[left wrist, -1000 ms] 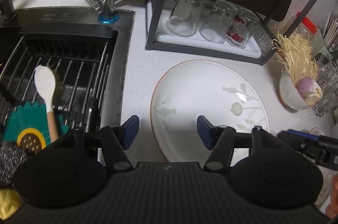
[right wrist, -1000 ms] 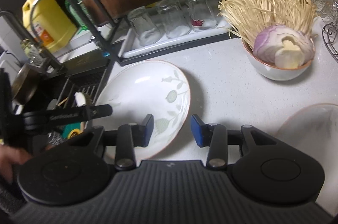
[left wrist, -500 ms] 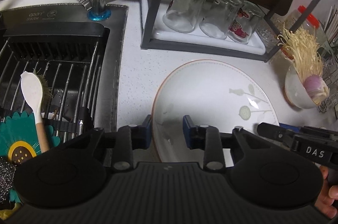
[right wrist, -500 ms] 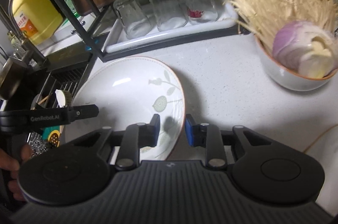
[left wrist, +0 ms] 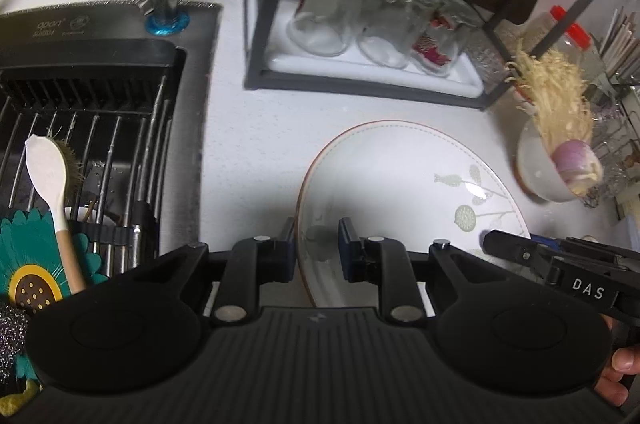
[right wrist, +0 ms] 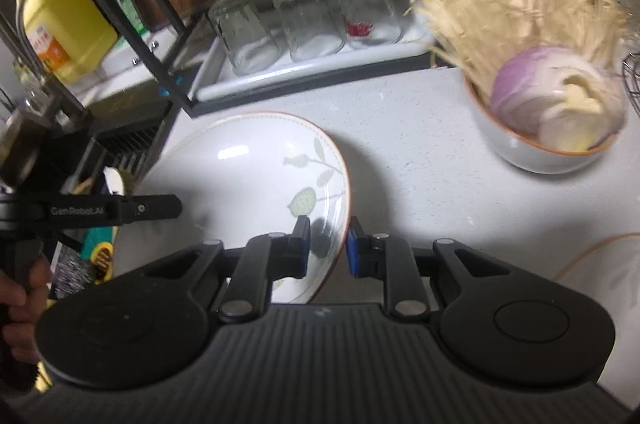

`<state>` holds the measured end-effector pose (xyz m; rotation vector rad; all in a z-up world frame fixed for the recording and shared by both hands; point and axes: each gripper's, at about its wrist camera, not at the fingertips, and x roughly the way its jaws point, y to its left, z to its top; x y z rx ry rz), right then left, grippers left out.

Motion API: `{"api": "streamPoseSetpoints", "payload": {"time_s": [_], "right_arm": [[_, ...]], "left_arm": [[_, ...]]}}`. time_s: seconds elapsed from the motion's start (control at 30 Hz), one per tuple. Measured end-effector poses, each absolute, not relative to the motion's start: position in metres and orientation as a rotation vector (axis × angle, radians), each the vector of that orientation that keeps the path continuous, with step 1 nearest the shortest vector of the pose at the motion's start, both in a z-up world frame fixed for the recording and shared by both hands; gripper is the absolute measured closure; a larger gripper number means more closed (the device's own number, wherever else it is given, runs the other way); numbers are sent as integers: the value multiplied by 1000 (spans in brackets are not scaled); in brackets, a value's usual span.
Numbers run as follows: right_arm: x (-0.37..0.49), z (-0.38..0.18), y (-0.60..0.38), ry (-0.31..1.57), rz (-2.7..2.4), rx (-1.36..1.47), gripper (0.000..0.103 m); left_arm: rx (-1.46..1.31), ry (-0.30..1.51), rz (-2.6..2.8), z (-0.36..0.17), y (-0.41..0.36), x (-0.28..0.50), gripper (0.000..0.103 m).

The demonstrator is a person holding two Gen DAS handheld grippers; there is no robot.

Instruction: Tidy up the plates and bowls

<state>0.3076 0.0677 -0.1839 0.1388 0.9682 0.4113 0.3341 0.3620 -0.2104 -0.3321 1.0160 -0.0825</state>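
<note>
Left gripper [left wrist: 317,249] and right gripper [right wrist: 328,246] each seemingly clench the plate [left wrist: 400,184] rim, lower centre; stacking remains undone.

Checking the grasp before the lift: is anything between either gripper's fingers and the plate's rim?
Nothing visible. The left gripper straddles the leaf-patterned white plate's left rim; the right gripper straddles its right rim. Only the rim sits between each pair of fingers.

White letters "DAS" mark the black body of the right gripper [left wrist: 556,256], seen from the left wrist. "GenRobot.AI" runs along the left gripper [right wrist: 160,208] in the right wrist view. Embossed lettering on the steel sink [left wrist: 100,24] rim and the yellow detergent bottle [right wrist: 64,24] label stay unreadable.
</note>
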Motion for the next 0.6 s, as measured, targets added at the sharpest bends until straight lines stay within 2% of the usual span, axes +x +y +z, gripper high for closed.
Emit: {"api": "streamPoseSetpoints", "payload": {"time_s": [0.6], "right_arm": [[246, -107, -21, 844, 448, 175, 81]], "left_arm": [[-388, 930, -64, -118, 283, 273, 79]]}}
